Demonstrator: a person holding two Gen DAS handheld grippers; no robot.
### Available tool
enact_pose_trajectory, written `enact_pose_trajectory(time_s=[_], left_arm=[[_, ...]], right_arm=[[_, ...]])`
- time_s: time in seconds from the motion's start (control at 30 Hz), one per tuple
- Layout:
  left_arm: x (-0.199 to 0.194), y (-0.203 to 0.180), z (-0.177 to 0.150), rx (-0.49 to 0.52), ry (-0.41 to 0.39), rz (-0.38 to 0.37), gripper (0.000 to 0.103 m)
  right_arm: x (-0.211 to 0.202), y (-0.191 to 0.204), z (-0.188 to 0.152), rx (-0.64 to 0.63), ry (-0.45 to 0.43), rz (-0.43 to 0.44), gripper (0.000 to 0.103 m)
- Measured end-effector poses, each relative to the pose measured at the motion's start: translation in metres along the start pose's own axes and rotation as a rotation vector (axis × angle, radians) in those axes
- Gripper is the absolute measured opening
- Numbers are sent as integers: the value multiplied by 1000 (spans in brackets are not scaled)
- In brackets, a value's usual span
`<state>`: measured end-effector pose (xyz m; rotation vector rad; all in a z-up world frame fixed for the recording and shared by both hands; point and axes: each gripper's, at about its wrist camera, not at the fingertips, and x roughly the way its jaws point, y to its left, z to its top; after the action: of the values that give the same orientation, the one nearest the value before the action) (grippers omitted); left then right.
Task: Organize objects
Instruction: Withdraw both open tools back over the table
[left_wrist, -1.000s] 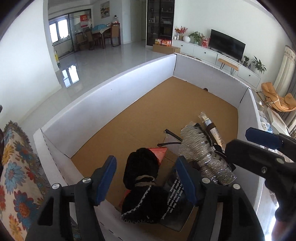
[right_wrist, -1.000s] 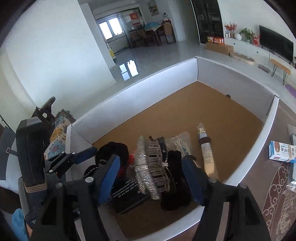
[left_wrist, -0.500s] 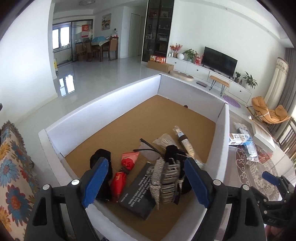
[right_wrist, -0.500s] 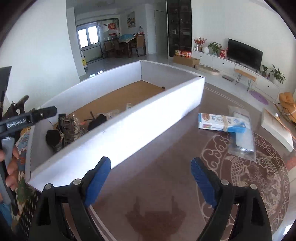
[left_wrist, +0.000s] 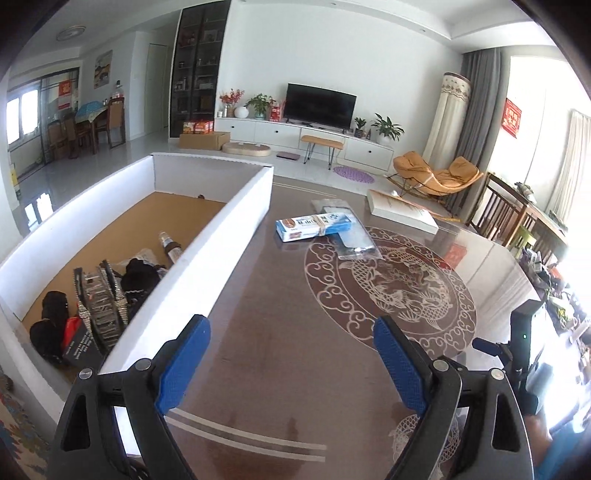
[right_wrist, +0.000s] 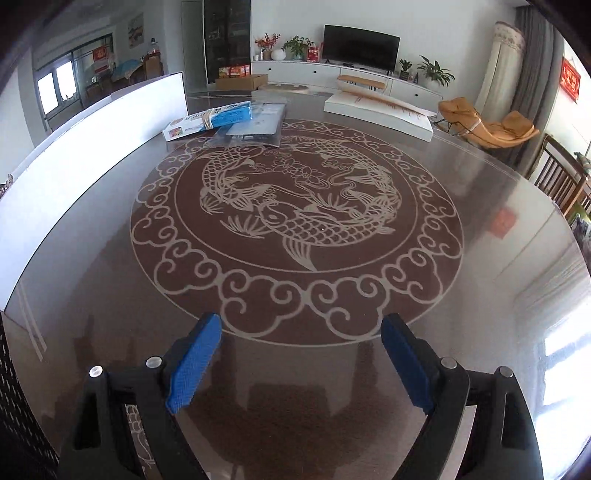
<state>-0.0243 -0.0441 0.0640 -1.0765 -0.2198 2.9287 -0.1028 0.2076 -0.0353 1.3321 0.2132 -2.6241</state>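
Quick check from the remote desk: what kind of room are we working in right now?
Most likely a home living room: a flat-screen TV on a low white cabinet, an orange rocking lounge chair, and a dining set in the far corner.

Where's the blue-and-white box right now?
In both views, the blue-and-white box lies on the table beyond the fish pattern, beside the white tray, atop a clear plastic bag.

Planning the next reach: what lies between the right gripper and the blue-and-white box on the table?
Only bare patterned table top lies between the right gripper and the box, in the right wrist view.
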Motion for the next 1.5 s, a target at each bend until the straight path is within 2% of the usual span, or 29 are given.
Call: enact_pose_trajectory(time_s=[0.1, 0.3, 0.4, 0.67, 1.13, 1.4, 1.47, 1.5], left_arm=[[15, -27, -16, 74, 52, -20, 90], [44, -52, -47, 171, 133, -26, 90], [60, -48, -57, 171, 176, -21, 90], [84, -27, -71, 117, 244, -15, 90], [92, -21, -75, 109, 259, 10, 90], [95, -22, -75, 149, 258, 61, 91], [99, -14, -70, 129, 264, 81, 95], [103, -9, -68, 113, 270, 95, 101]], right_arm=[[4, 4, -4, 9, 5, 12, 89], [7, 11, -5, -5, -5, -5, 100], [11, 5, -5, 30, 9, 13, 103], [12, 5, -6, 31, 10, 9, 103], [12, 5, -5, 31, 10, 9, 103], [12, 4, -5, 31, 10, 9, 103], [12, 4, -5, 31, 10, 9, 103], [12, 4, -5, 31, 10, 9, 103]])
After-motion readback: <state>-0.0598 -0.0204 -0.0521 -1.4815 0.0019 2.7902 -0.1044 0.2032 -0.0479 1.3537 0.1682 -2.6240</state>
